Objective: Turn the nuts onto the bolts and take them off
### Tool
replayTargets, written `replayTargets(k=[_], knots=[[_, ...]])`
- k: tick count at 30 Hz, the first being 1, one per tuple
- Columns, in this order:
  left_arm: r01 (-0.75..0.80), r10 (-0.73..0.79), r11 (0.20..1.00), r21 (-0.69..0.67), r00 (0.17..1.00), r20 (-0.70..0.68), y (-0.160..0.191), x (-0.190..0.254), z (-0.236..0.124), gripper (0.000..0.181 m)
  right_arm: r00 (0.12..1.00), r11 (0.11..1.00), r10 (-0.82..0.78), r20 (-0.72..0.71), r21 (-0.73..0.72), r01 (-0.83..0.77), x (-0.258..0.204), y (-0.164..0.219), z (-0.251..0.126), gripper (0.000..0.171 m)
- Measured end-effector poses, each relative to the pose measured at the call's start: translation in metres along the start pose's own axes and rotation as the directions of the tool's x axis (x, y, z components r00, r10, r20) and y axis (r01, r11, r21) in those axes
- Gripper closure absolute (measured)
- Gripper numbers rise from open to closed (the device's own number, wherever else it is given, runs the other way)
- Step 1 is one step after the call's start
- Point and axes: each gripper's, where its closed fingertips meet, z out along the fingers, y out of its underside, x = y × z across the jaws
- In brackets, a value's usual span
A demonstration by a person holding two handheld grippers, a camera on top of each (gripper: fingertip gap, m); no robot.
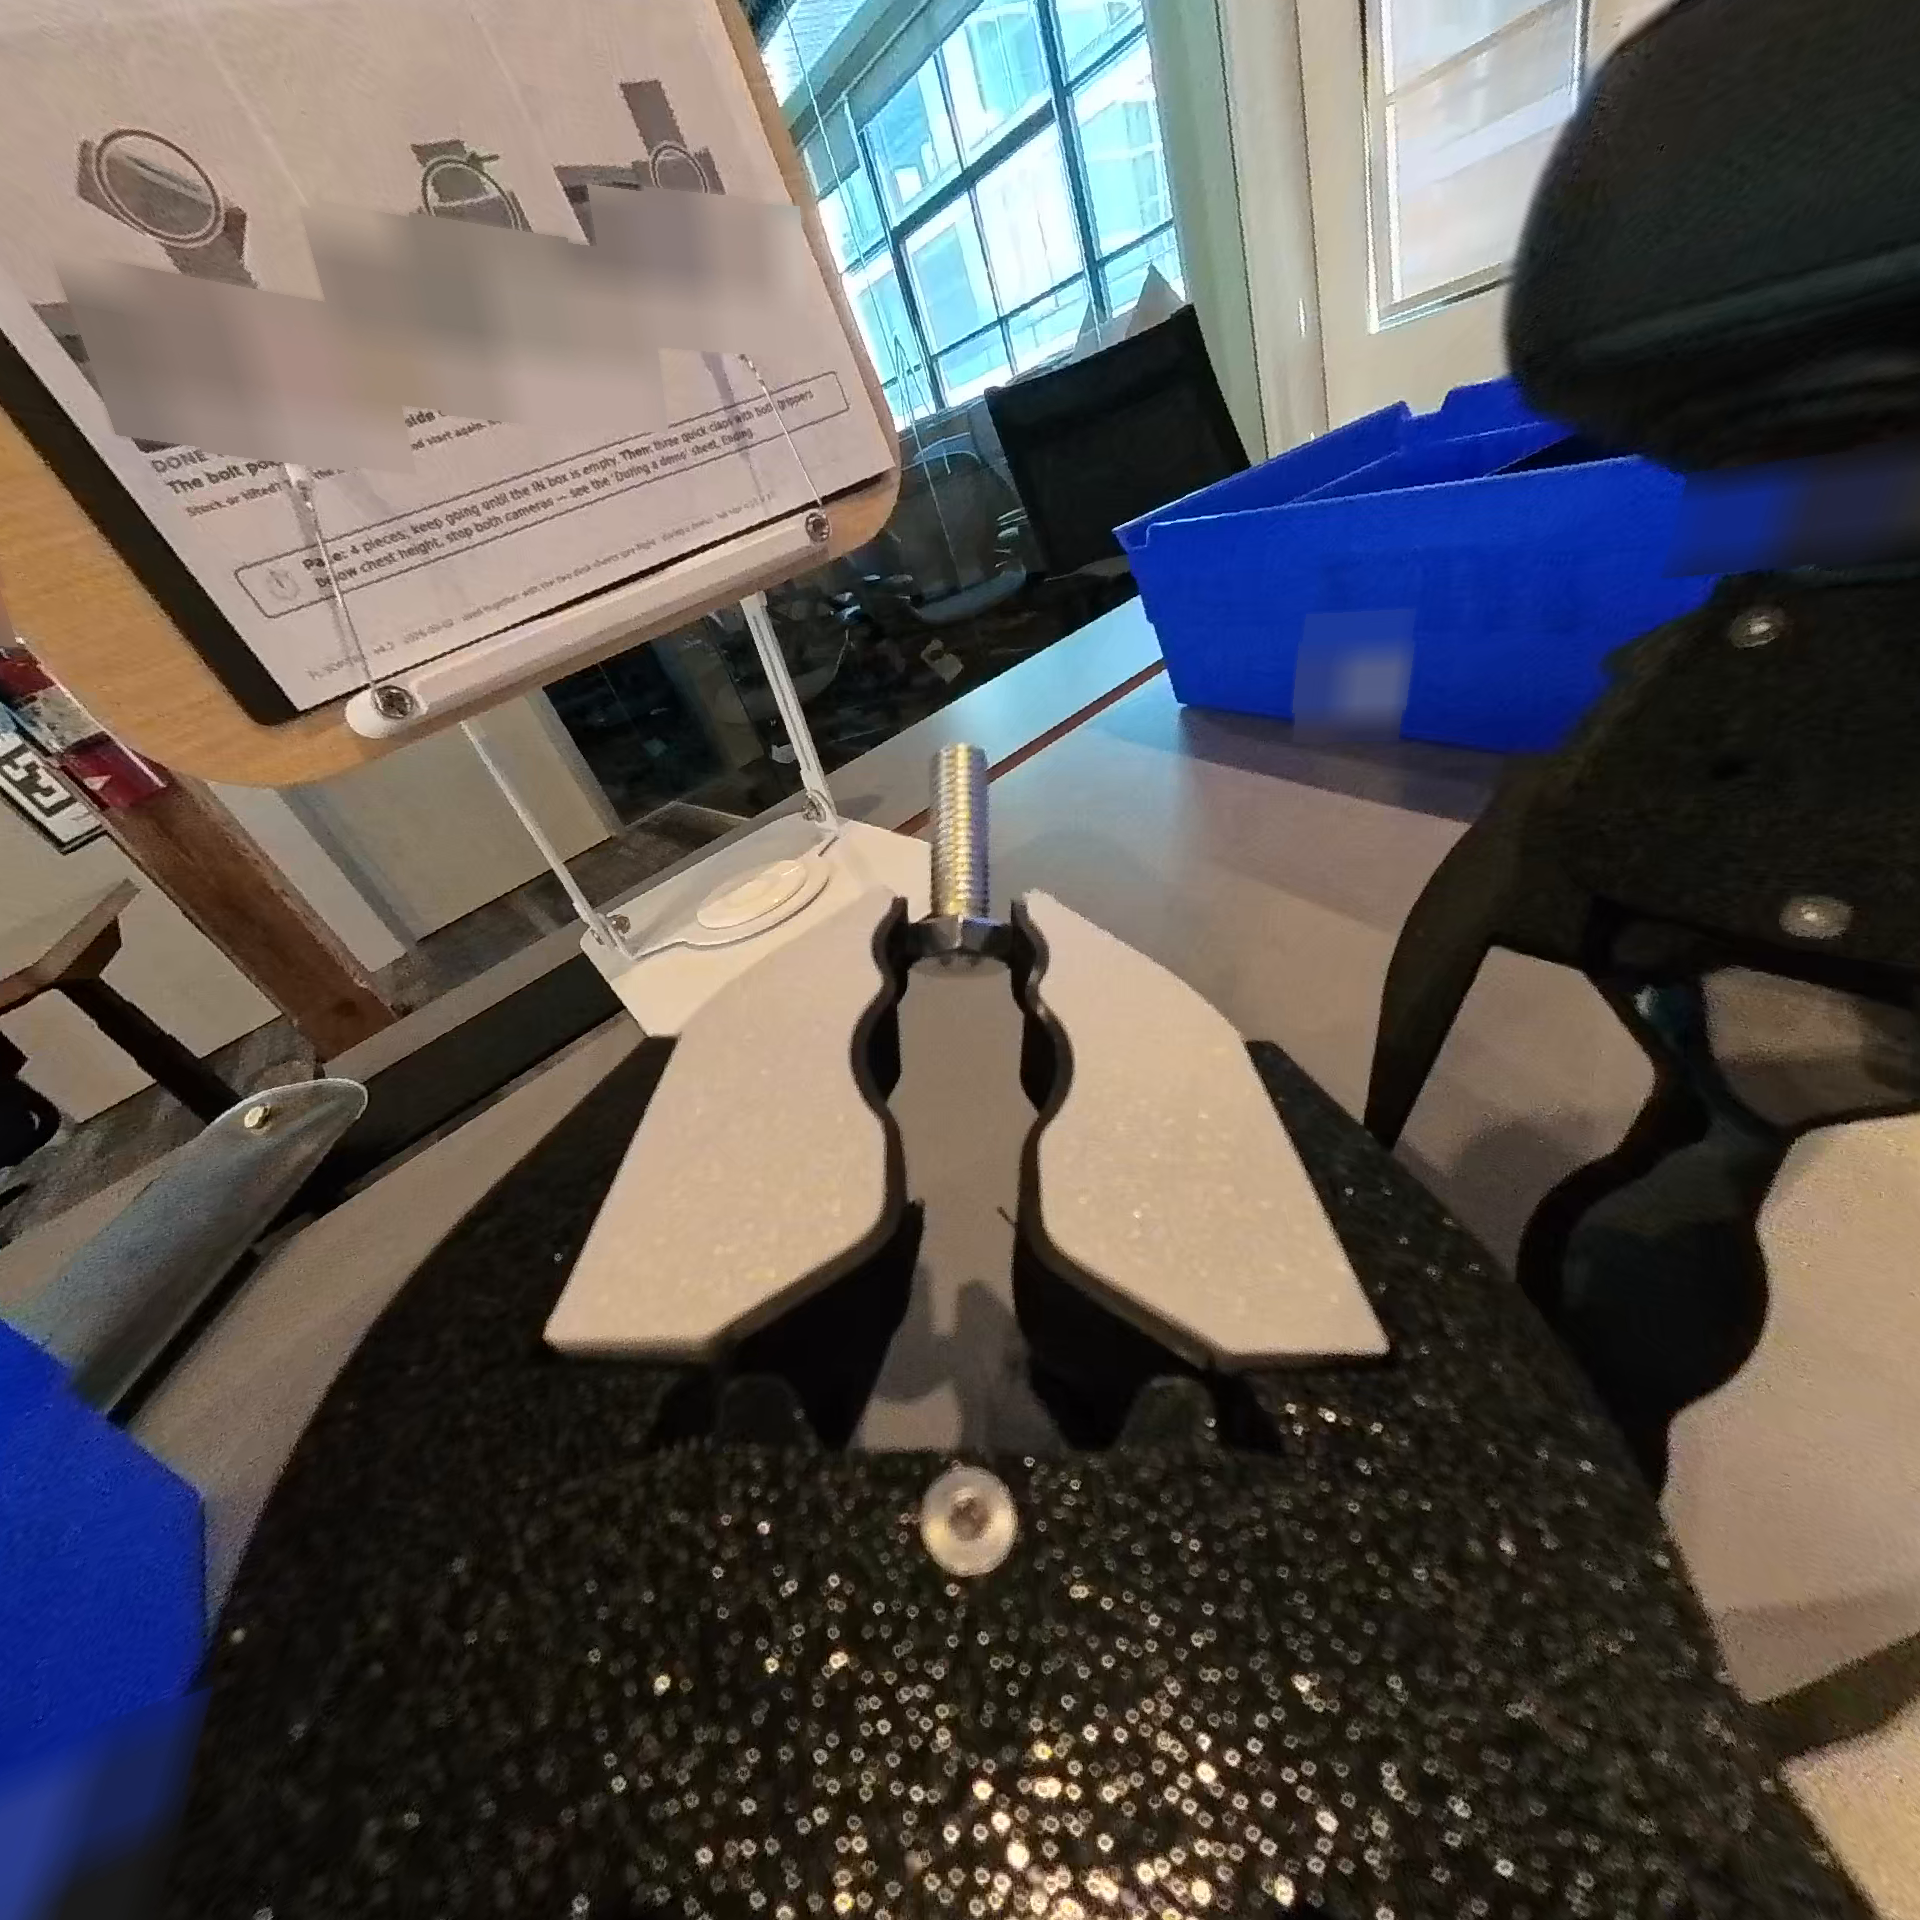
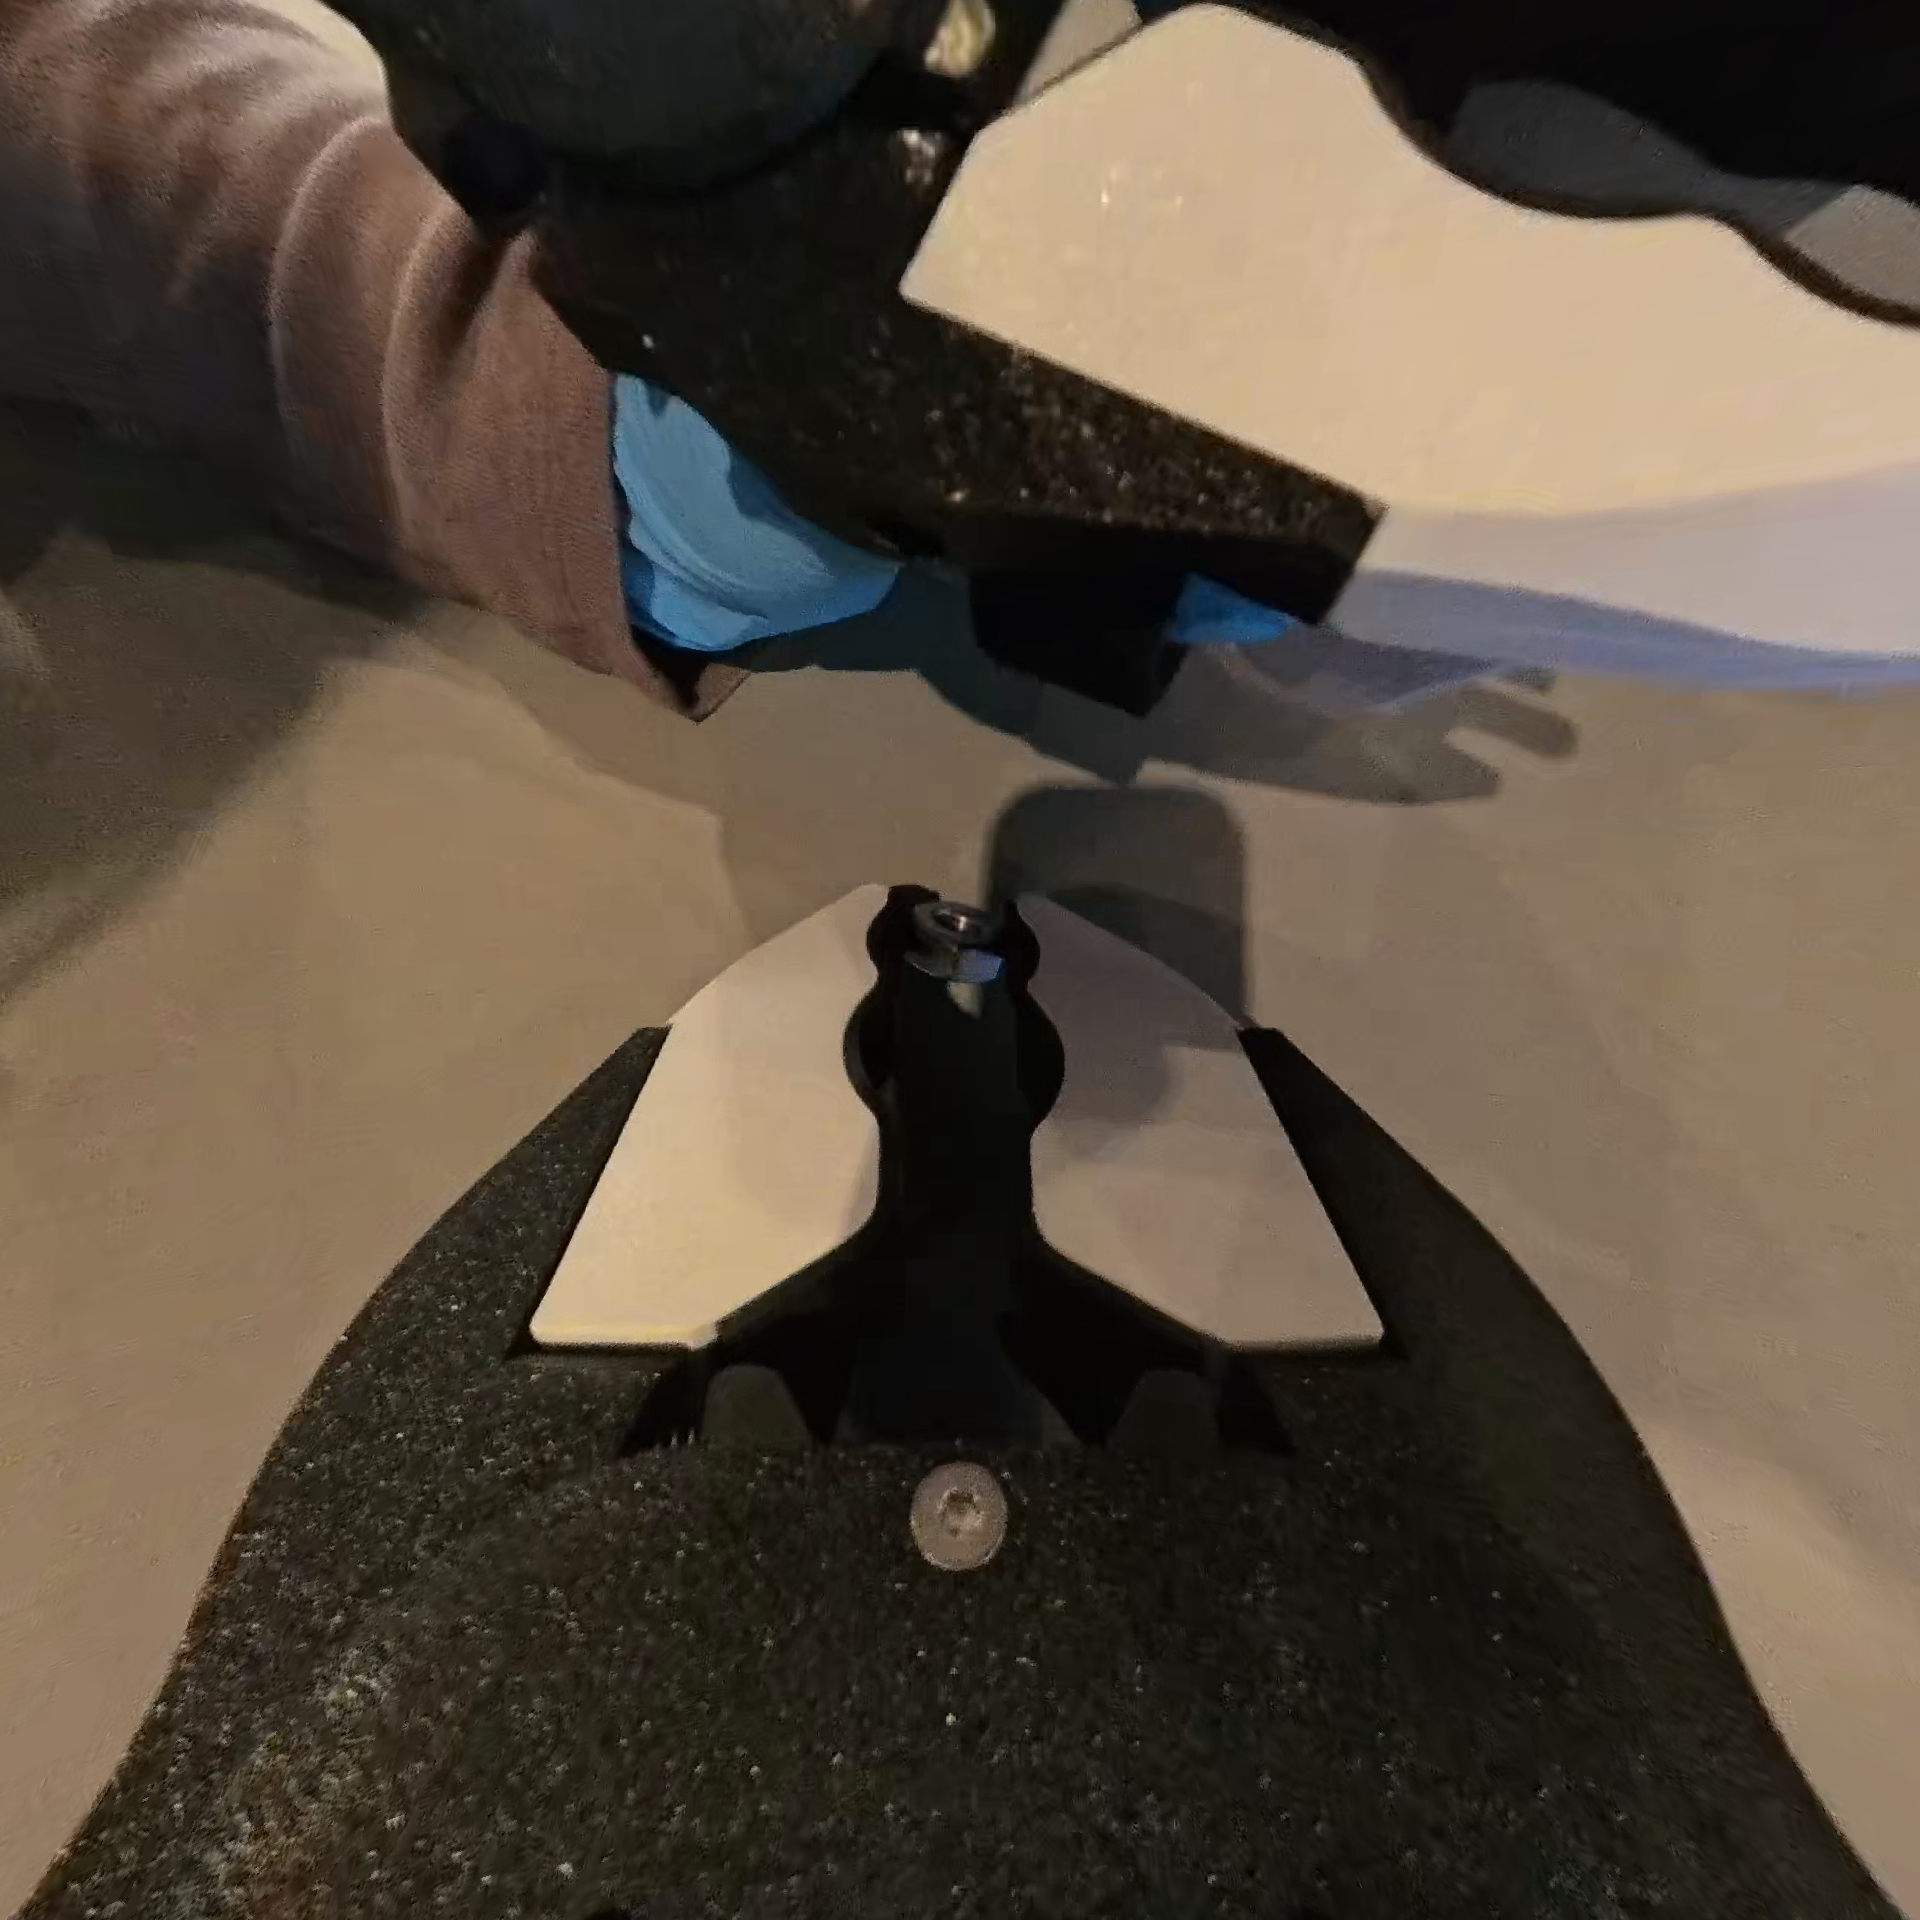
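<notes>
My left gripper (image 1: 958, 940) is shut on the hex head of a silver bolt (image 1: 960, 831). The bolt's threaded shaft stands up and away from the fingertips, bare of any nut. My right gripper (image 2: 954, 951) is shut on a small silver hex nut (image 2: 951, 940) held at its tips above the grey table (image 2: 1558, 1039). The right gripper's black body also shows at the right edge of the left wrist view (image 1: 1714, 831), close beside the bolt. The left gripper's body and white finger fill the top of the right wrist view (image 2: 1143, 260).
Blue bins (image 1: 1403, 592) stand on the table at the back right, and another blue object (image 1: 83, 1558) is at the near left. An instruction sheet on a wooden board (image 1: 436, 364) stands on a white base (image 1: 748, 914) behind the bolt. A gloved hand and sleeve (image 2: 312, 364) hold the left gripper.
</notes>
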Motion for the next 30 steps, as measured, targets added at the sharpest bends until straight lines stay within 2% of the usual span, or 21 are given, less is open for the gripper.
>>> replayTargets(k=[4, 5, 7, 14, 16, 18, 22, 25, 28, 30], knots=[[-0.002, 0.002, 1.000, 0.006, 1.000, -0.004, -0.001, 0.000, -0.001, 0.163, 1.000, 1.000, 0.004, -0.003, -0.008, -0.004, 0.000, 0.002, -0.002, 0.144], [-0.003, 0.003, 1.000, 0.009, 1.000, -0.003, -0.001, 0.000, -0.001, 0.163, 1.000, 1.000, 0.005, -0.005, -0.012, -0.005, 0.000, 0.002, -0.002, 0.146], [-0.004, 0.004, 1.000, 0.013, 1.000, -0.002, -0.002, 0.000, -0.002, 0.163, 1.000, 1.000, -0.004, 0.008, -0.018, 0.004, -0.003, 0.003, -0.004, 0.171], [-0.011, 0.011, 0.999, 0.030, 1.000, 0.009, -0.005, -0.001, -0.005, 0.163, 0.998, 0.998, -0.055, -0.034, 0.033, 0.056, 0.003, 0.003, -0.019, 0.171], [-0.009, 0.009, 1.000, 0.027, 1.000, 0.010, -0.004, -0.002, -0.004, 0.163, 0.999, 0.998, -0.034, -0.025, 0.042, 0.035, 0.007, 0.005, -0.025, 0.154], [-0.005, 0.005, 1.000, 0.026, 1.000, 0.007, -0.004, -0.002, -0.003, 0.163, 1.000, 0.999, -0.019, 0.019, 0.048, 0.018, 0.007, 0.009, -0.035, 0.146], [-0.001, 0.001, 1.000, 0.027, 1.000, -0.005, -0.004, 0.000, -0.003, 0.163, 0.967, 0.996, -0.010, 0.254, 0.084, -0.011, -0.025, 0.011, -0.063, 0.136], [0.002, -0.002, 1.000, 0.029, 1.000, -0.016, -0.004, 0.002, -0.003, 0.163, 0.919, 1.000, 0.015, 0.395, 0.015, -0.023, -0.056, 0.021, -0.073, 0.130], [0.006, -0.005, 0.999, 0.033, 1.000, -0.030, -0.005, 0.004, -0.003, 0.163, 0.944, 0.989, -0.064, 0.324, -0.103, 0.102, -0.064, 0.046, -0.069, 0.127], [0.006, -0.005, 0.999, 0.034, 0.999, -0.036, -0.005, 0.005, -0.002, 0.163, 0.951, 0.983, -0.125, 0.282, -0.092, 0.157, -0.064, 0.048, -0.064, 0.131]])
